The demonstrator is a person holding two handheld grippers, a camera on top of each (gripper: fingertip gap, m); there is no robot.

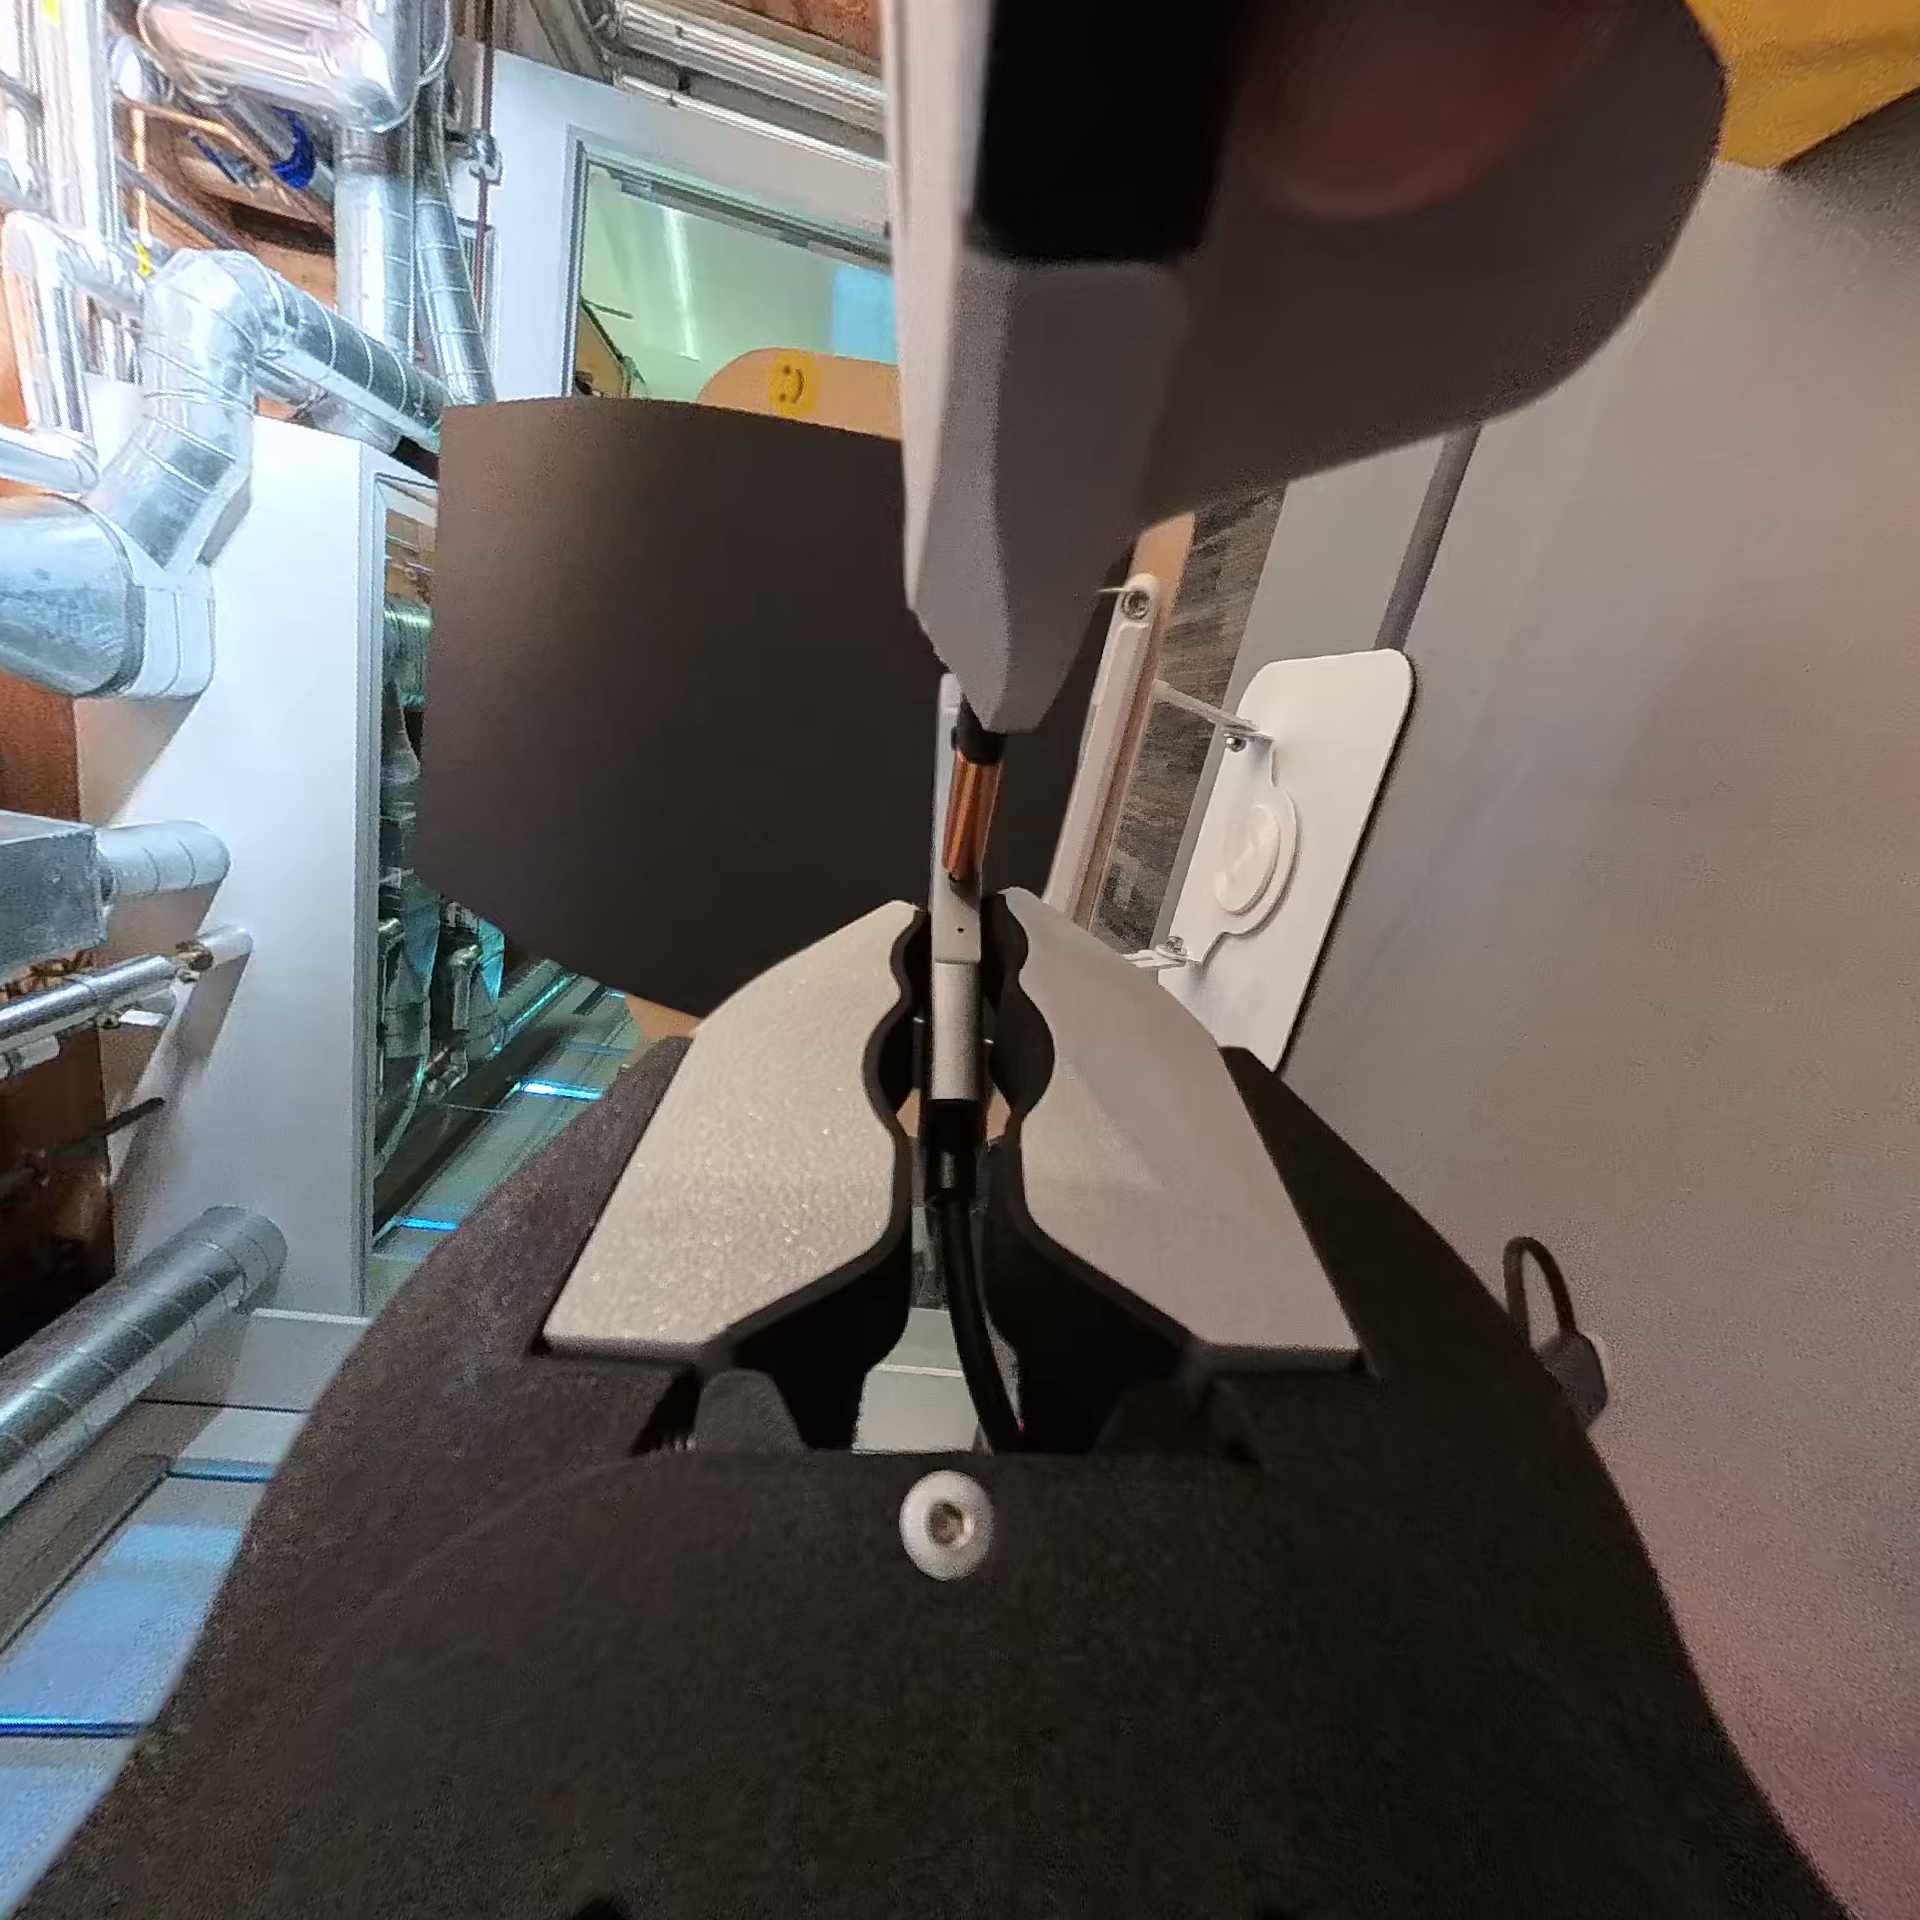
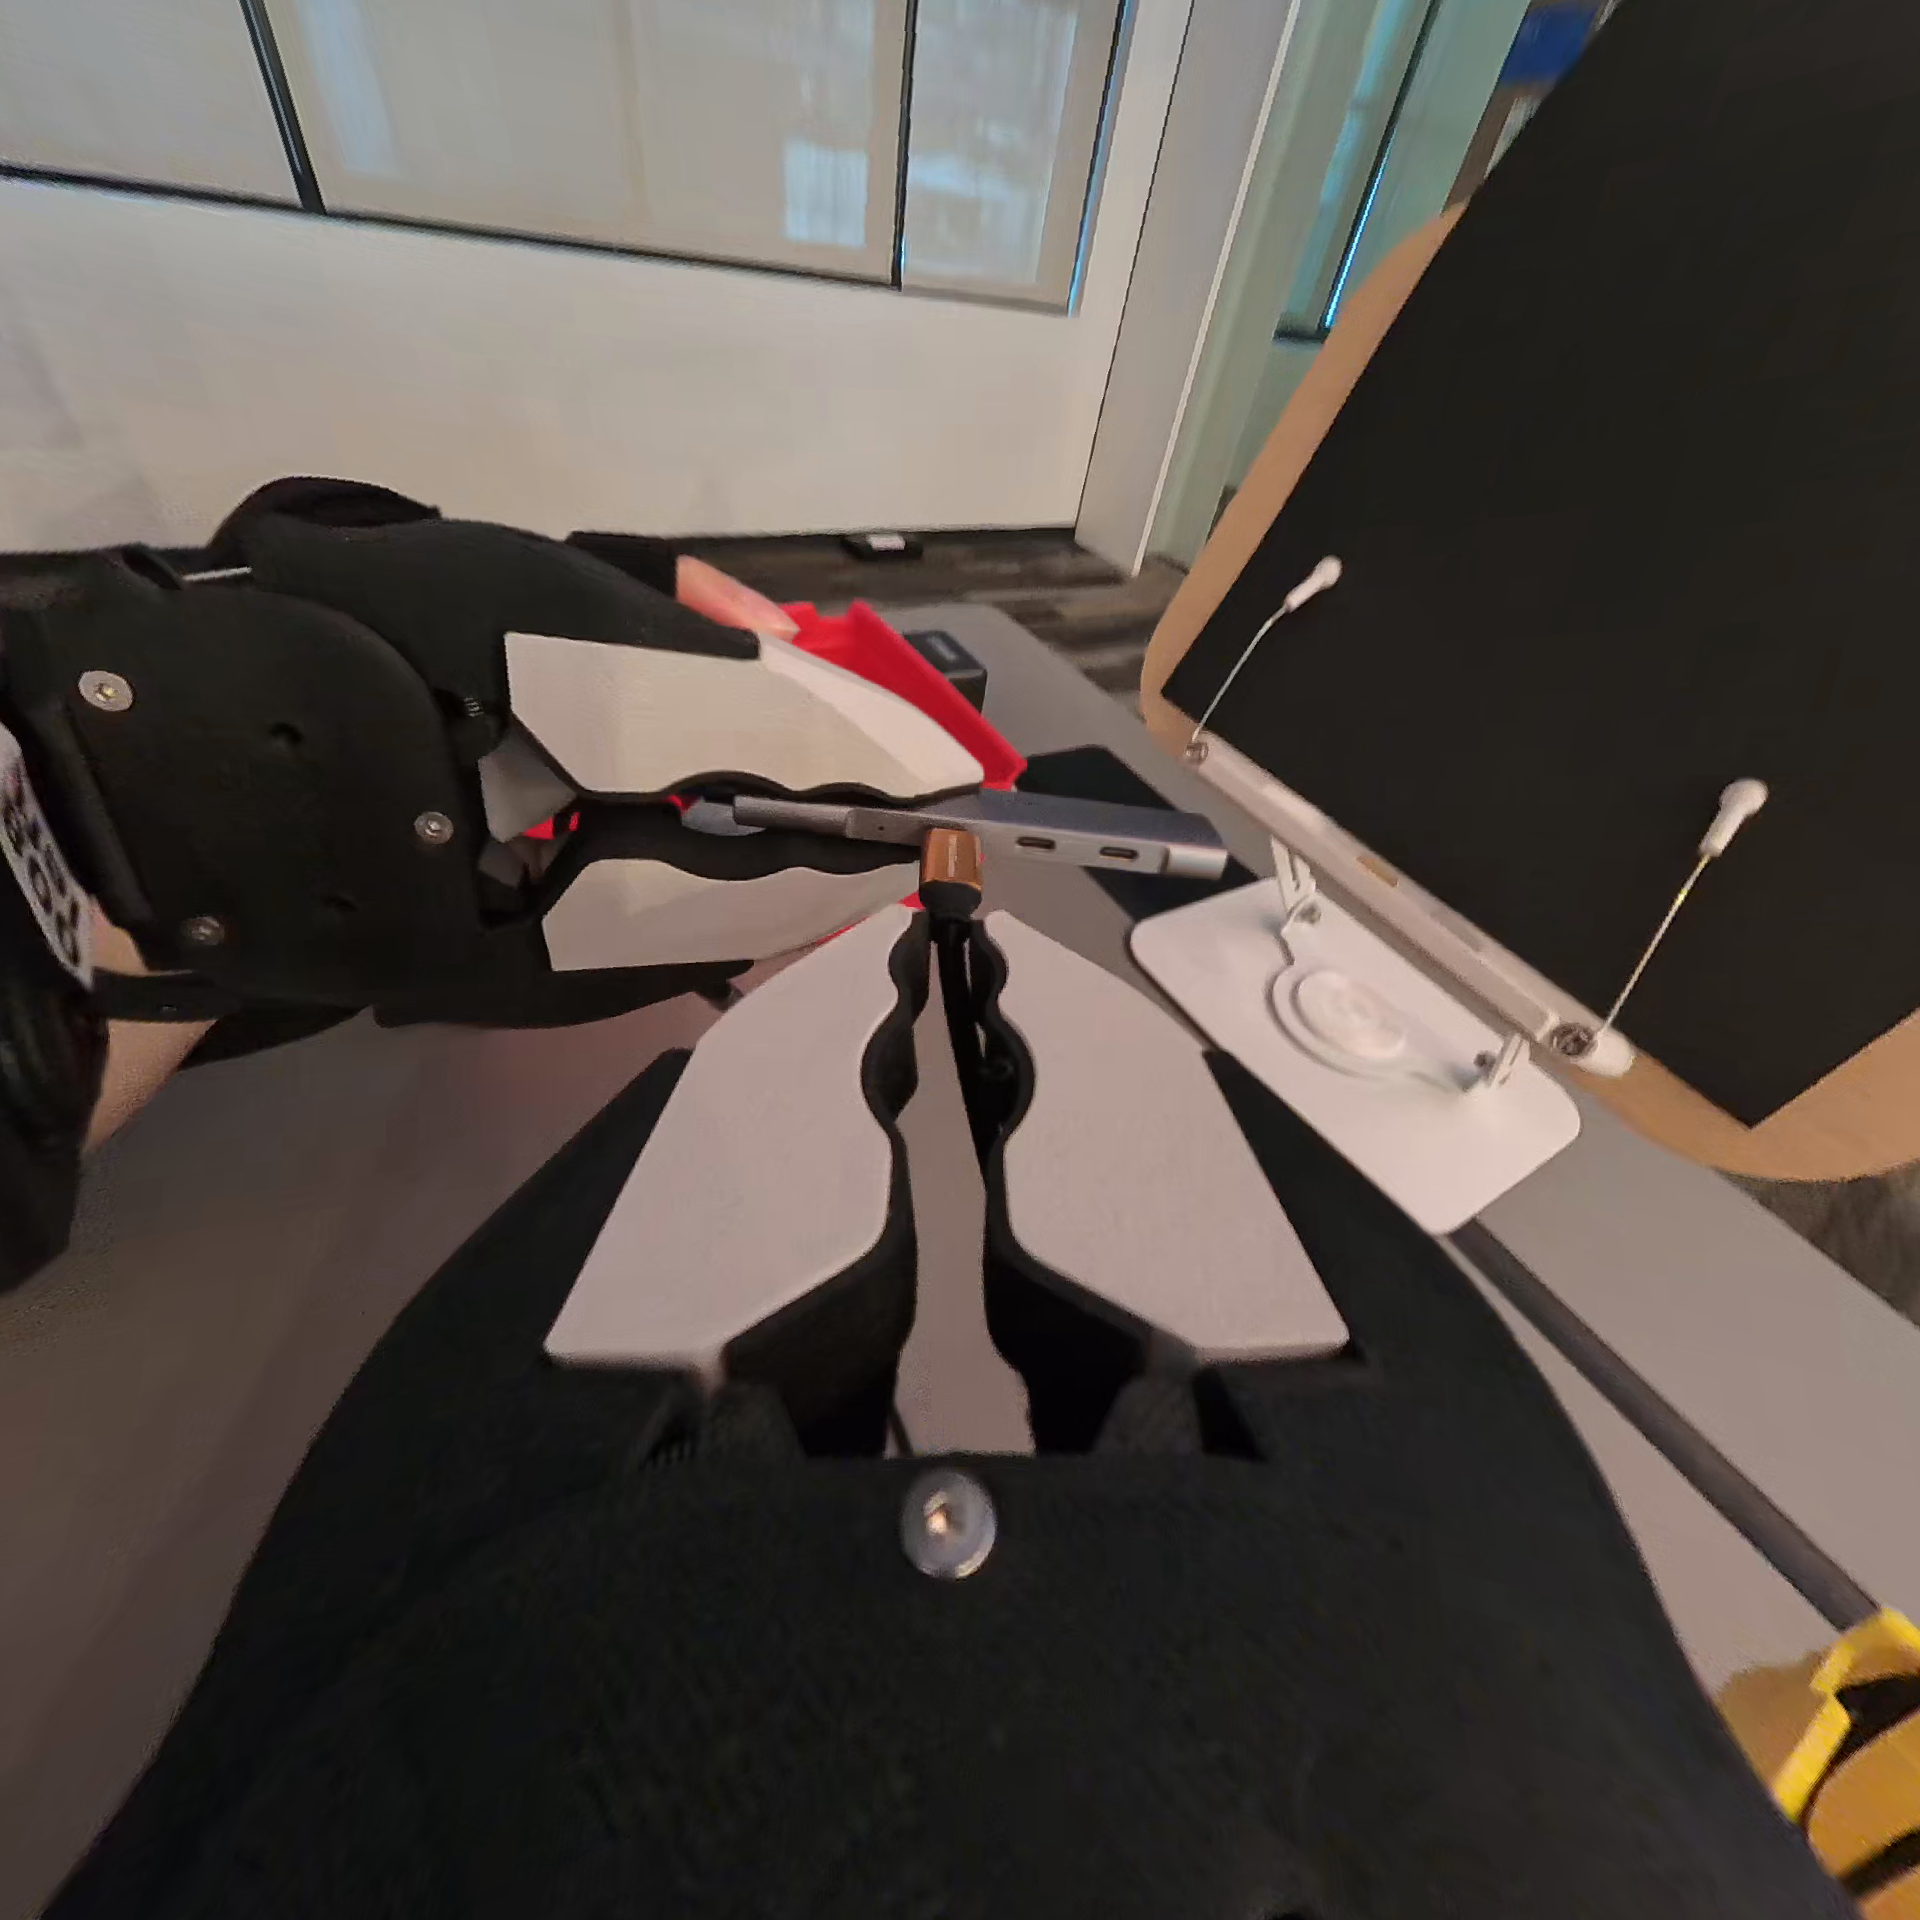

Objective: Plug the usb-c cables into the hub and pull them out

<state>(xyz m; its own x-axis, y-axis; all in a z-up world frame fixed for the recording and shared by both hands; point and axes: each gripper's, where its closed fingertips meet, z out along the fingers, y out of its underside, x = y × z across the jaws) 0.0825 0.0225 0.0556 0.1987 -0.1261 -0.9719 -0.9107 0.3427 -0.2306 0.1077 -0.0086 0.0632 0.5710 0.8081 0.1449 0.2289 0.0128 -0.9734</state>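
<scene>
My left gripper is shut on the flat grey hub, which I see edge-on between its pads. The hub's own black lead runs back between the fingers. In the right wrist view the left gripper holds the hub level above the table, with two free ports on its side. My right gripper is shut on a black cable just behind its copper-coloured plug. The plug's tip sits against the hub's side at the port nearest the left fingers. The plug also shows in the left wrist view, under the right gripper's fingers.
A white stand plate carries a tilted black panel on a wooden board at the right. A red object lies behind the left gripper. A thick black cable and a yellow part lie on the grey table. My right fingertips sit around 5 centimetres from my left ones.
</scene>
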